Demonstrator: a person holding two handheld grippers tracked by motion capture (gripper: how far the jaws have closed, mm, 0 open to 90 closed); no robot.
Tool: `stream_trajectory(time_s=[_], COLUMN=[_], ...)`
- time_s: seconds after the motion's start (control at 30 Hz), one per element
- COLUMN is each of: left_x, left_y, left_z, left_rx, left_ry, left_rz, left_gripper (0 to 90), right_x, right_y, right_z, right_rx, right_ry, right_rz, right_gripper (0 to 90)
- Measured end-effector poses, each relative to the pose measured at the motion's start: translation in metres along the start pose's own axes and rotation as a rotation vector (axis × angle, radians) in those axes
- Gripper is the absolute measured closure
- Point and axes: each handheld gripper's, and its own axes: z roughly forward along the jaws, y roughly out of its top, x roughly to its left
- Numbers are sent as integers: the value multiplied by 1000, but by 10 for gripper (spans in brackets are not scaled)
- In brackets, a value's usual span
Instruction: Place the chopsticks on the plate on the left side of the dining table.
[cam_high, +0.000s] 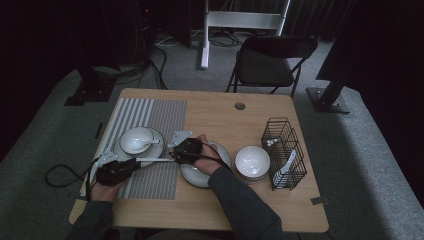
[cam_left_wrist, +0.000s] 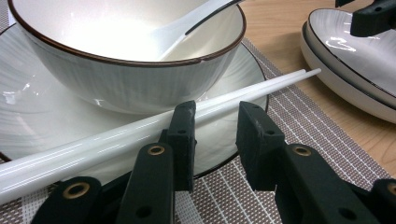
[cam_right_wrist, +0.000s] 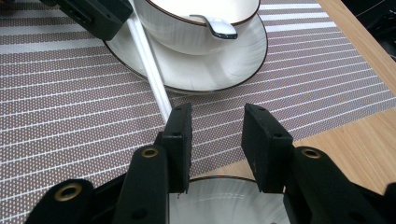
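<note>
A pair of white chopsticks (cam_high: 152, 159) lies across the striped placemat (cam_high: 155, 120), between my two grippers. My left gripper (cam_high: 134, 164) points right at their near end. In the left gripper view the chopsticks (cam_left_wrist: 261, 88) pass behind the left jaw and across the gap of that gripper (cam_left_wrist: 215, 112), whose jaws stand open and do not press on them. My right gripper (cam_high: 174, 155) points left over a grey-white plate (cam_high: 197, 177). It (cam_right_wrist: 215, 116) is open with nothing between its jaws, and the chopsticks (cam_right_wrist: 149, 65) end beside its left jaw.
A white bowl (cam_high: 136, 140) holding a spoon (cam_right_wrist: 217, 25) sits on a plate (cam_high: 159, 137) at the mat's left. Right of the middle plate stand another white bowl (cam_high: 252, 161) and a black wire basket (cam_high: 285, 150) with utensils. A folding chair (cam_high: 270, 60) is beyond the table.
</note>
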Motion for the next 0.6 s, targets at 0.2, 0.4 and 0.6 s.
stream_trajectory(time_s=[0.2, 0.4, 0.6], left_x=[3, 7, 10], left_y=[-1, -2, -2], left_z=[-3, -7, -10], left_rx=[-4, -10, -10], left_ry=[10, 23, 32], left_rz=[-8, -17, -19], left_gripper=[677, 677, 674], right_x=[1, 1, 2], right_y=[-2, -4, -5], right_z=[0, 0, 1], right_rx=[2, 7, 8], right_ry=[-1, 1, 4], right_rz=[-1, 1, 0], right_gripper=[626, 626, 626])
